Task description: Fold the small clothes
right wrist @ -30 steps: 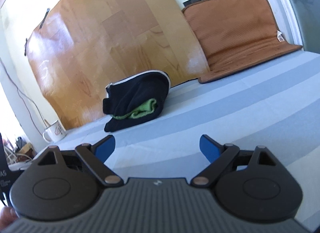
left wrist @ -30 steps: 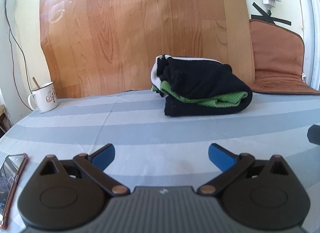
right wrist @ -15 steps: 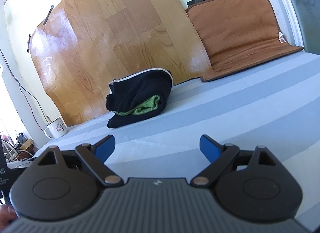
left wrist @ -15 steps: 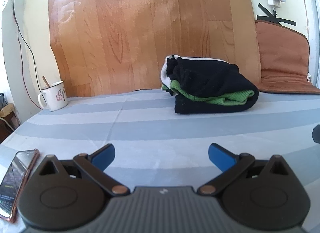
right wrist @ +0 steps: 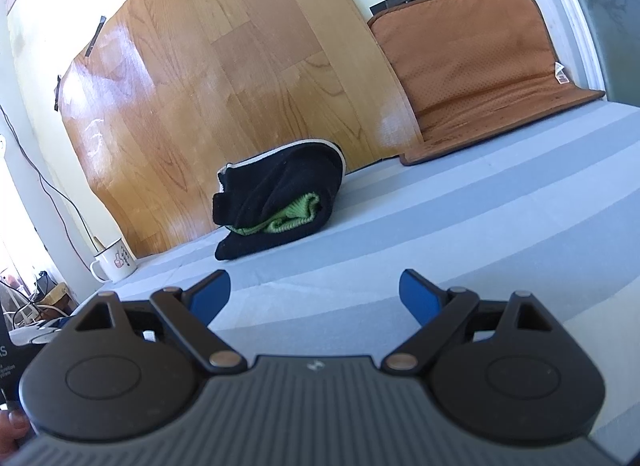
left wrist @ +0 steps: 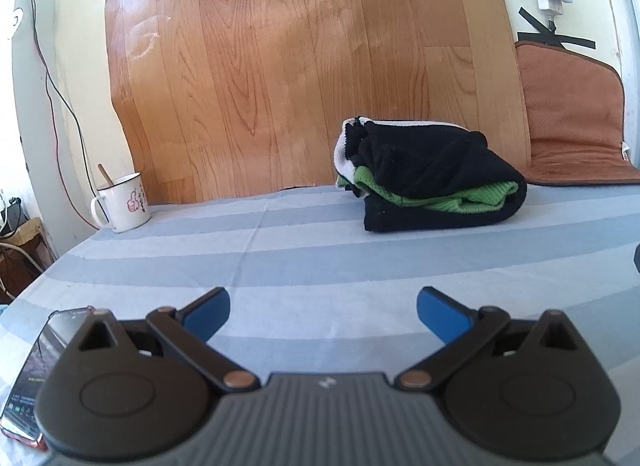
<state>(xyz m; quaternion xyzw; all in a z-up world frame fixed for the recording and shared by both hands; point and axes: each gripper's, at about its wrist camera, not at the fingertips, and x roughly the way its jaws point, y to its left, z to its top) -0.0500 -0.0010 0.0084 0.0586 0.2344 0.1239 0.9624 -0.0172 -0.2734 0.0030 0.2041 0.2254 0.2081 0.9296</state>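
A striped blue cloth (left wrist: 320, 262) was seen spread beneath both grippers. The folded black-and-green garment (left wrist: 432, 181) lay well ahead of the fingers. The left gripper (left wrist: 323, 312) and right gripper (right wrist: 316, 294) were held spread, empty.

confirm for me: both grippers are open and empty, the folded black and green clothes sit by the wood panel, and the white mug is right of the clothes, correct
One detail is wrong: the white mug stands left of the folded black and green clothes, as the left wrist view shows. The left gripper and right gripper are open and empty, and the clothes sit by the wood panel.
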